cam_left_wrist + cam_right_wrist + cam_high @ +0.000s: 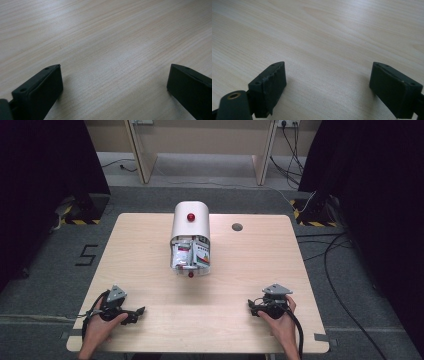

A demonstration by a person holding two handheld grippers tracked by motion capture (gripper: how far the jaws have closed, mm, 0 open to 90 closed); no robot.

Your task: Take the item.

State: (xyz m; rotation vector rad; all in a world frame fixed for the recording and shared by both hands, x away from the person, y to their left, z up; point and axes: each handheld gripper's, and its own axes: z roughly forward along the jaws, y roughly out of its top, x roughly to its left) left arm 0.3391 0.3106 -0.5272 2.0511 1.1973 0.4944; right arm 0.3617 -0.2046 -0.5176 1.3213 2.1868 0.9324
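Resting near table (150, 245) front edge: L gripper (141, 310) & R gripper (250, 306), both jaws spread, nothing between; white box (190, 222) sits well beyond.

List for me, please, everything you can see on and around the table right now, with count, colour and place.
Table: one, light wood, centre of the high view.
Container: one, white with a rounded top, lying mid-table with its open end toward the person.
Red knobs: two, one on top of the container, one at its near edge.
Packets: several, white, red and green, inside the container's open end; exact count unclear.
Hole: one, grey, round, in the tabletop right of the container.
Cables: several, black, on the floor right of the table.
Left gripper: one, black, near left edge of the table, jaws open, holding nothing.
Right gripper: one, black, near right edge, jaws open, holding nothing.
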